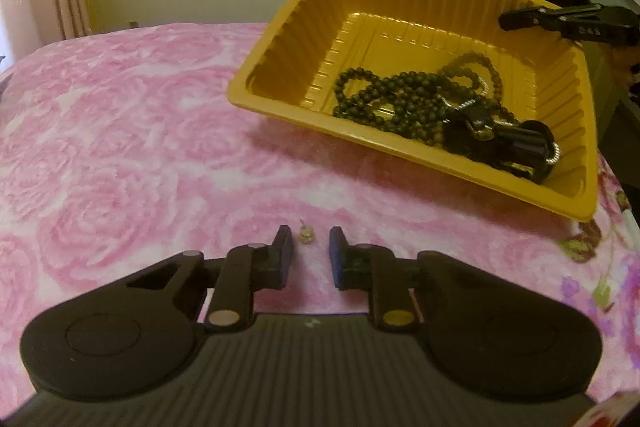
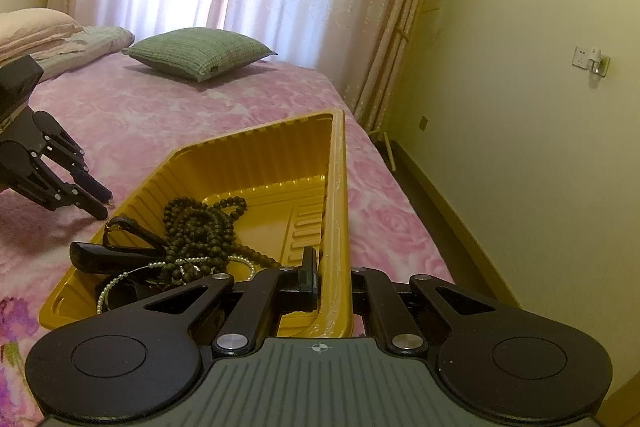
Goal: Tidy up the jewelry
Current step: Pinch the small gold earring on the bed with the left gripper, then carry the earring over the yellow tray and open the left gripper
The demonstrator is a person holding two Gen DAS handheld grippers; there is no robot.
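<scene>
Risk, tray: the yellow plastic tray (image 2: 256,163) sits tilted on the soft pink rose bedspread (image 1: 120,131), close to the bed's edge on the right gripper's side. The right gripper (image 2: 335,283) has its fingers clamped on the tray's side wall, one inside and one outside. Judgement: if this grip slips or lifts, the light tray could tip and spill its contents toward its low corner or off the bed.

Risk, small item: a tiny gold-coloured piece, probably an earring or charm (image 1: 306,234), lies on the bedspread well short of the tray's near rim. The left gripper (image 1: 310,251) is narrowly open, with the piece between its fingertips and not yet pinched. Judgement: the piece is very small and the fabric yields, so closing could press it into the cloth, catch the cloth as well, or flick the piece away.

Tray contents, toward its low corner:
- dark beaded necklace (image 2: 200,223), heaped in loops;
- black strap-like item (image 2: 108,255), type unclear;
- white pearl strand (image 2: 132,277), tangled among the others.
</scene>
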